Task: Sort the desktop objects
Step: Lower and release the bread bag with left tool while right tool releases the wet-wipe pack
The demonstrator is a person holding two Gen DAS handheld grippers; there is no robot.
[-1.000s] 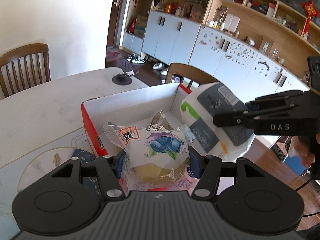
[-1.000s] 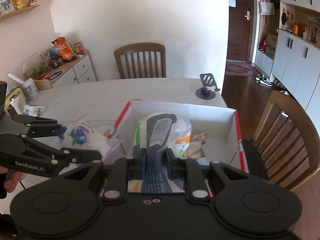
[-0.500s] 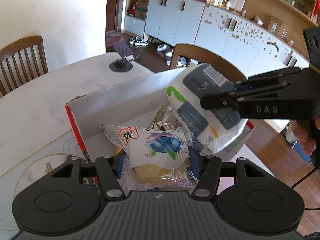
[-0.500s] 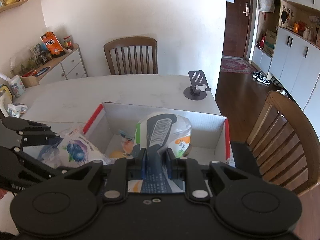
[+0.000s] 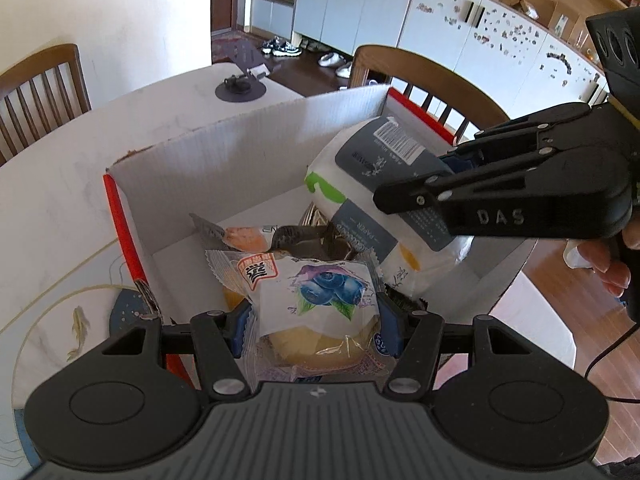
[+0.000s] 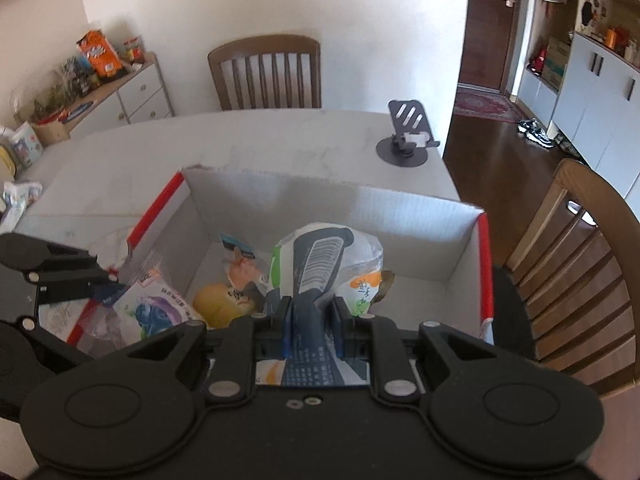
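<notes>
Both tongs hold packets over the cardboard box.
Left tongs grip a blueberry bread packet; right tongs clench a tissue pack.

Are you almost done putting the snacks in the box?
Partly. Some snack packets already lie on the bottom of the box. In hand right now: the left claw grips a blueberry bread packet over the box's near edge, and the right claw pinches a tissue pack over the inside. Left to do: letting both go. Other things on the table's far left may still need sorting.
</notes>
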